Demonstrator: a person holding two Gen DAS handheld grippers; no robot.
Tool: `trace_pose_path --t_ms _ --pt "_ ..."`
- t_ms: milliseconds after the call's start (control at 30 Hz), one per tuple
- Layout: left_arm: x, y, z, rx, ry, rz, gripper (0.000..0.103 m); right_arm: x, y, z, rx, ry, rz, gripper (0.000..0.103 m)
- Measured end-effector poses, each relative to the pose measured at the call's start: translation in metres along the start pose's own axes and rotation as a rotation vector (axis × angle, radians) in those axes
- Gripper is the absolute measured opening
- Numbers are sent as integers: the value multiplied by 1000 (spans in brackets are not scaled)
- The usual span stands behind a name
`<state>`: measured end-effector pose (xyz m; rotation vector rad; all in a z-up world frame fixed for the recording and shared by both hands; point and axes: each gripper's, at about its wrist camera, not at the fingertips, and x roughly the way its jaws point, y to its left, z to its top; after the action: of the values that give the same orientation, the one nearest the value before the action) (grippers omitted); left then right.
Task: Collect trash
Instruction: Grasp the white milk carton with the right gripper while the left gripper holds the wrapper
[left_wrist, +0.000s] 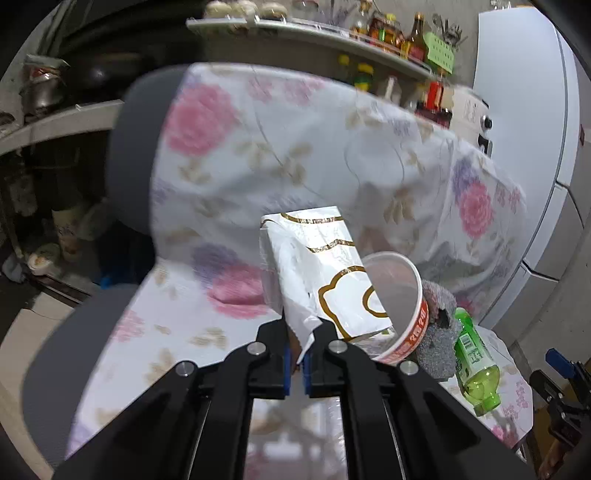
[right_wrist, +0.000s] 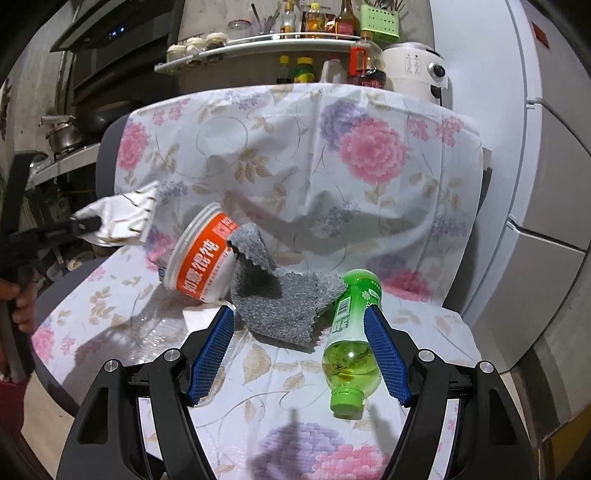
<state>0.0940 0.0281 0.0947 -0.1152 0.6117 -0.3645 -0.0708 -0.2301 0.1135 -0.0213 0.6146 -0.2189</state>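
My left gripper (left_wrist: 298, 349) is shut on a white wrapper with gold lines (left_wrist: 317, 266) and holds it up above the chair seat; the wrapper (right_wrist: 123, 216) also shows at the left of the right wrist view, in the left gripper (right_wrist: 86, 225). My right gripper (right_wrist: 301, 321) is open and empty, low over the seat. A green plastic bottle (right_wrist: 351, 339) lies just inside its right finger (right_wrist: 386, 354). An orange and white noodle cup (right_wrist: 201, 258) lies on its side by a grey cloth (right_wrist: 280, 299). Cup (left_wrist: 399, 306), cloth (left_wrist: 437, 332) and bottle (left_wrist: 474, 365) show in the left view.
All lies on a chair draped with a floral sheet (right_wrist: 295, 147). A white fridge (right_wrist: 535, 147) stands to the right. A shelf with sauce bottles (right_wrist: 314, 22) and a rice cooker (right_wrist: 413, 70) are behind. A stove with pots (right_wrist: 62, 136) is at left.
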Motion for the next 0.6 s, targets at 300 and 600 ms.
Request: trace_pose_path --t_ms 300,600 --pt "-19 32 -29 -1 39 127 2 8 52 12 -67 23 112 73" --pt "-27 86 -39 -47 34 153 2 54 153 30 -227 6 162 71"
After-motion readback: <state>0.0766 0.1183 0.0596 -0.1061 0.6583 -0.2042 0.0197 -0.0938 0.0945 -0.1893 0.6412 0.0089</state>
